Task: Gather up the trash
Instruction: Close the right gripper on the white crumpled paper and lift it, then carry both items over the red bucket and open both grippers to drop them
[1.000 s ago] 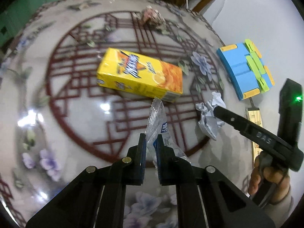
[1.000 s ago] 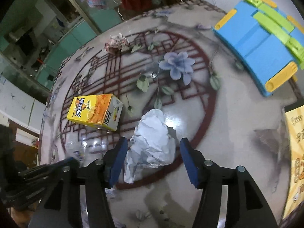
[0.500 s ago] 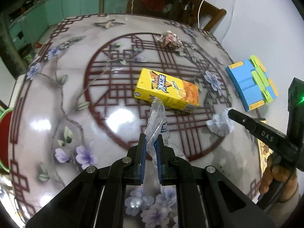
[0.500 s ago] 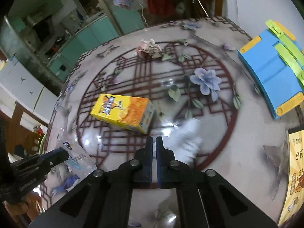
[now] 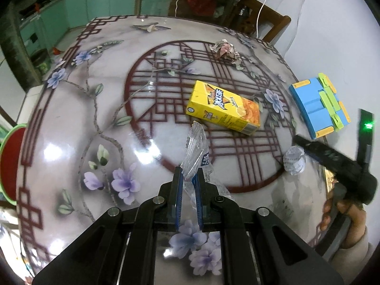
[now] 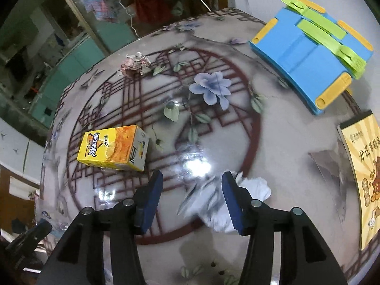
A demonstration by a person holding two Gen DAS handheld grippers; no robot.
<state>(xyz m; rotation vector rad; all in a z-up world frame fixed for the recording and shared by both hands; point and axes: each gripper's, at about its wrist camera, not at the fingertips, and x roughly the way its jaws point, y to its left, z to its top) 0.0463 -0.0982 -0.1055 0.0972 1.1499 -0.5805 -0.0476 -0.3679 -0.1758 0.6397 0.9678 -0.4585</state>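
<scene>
Left hand-held gripper (image 5: 188,180): jaws clenched on a clear plastic wrapper (image 5: 195,147). The wrapper stands up out of the blue pads and trails down to the right of them, above the worktop (image 5: 71,142), near edge of the patterned circle.

Right hand-held gripper (image 6: 192,185): jaws spread wide, released, grasping nothing. A crumpled white paper ball (image 6: 213,204) lies on the worktop between the fingers, bunched against and partly behind the right finger (image 6: 234,201); well apart from the left finger. Paper is motion-blurred, so contact with the right pad cannot be settled. In the left wrist view the same ball (image 5: 294,161) sits at the right rim of the red lattice circle, with the tip of the right hand-held gripper (image 5: 306,146) just over it.

Other trash on the worktop:
- Yellow drink carton (image 5: 223,108), lying on its side inside the circle, far of the wrapper. In the right wrist view (image 6: 114,148) it is left and far of the open jaws, apart from the paper ball.
- Pinkish crumpled paper wad (image 5: 225,49), at the far rim of the circle; also seen at (image 6: 134,64).

Not trash, right side of the worktop:
- Blue folded plastic item with yellow ends and green clips (image 6: 308,57), far right, close to the wall.
- Yellow printed booklet (image 6: 363,173), at the right edge, nearer than the blue item.

Left of the worktop, below its edge: red bin with a green rim (image 5: 9,163), only partly in view.
</scene>
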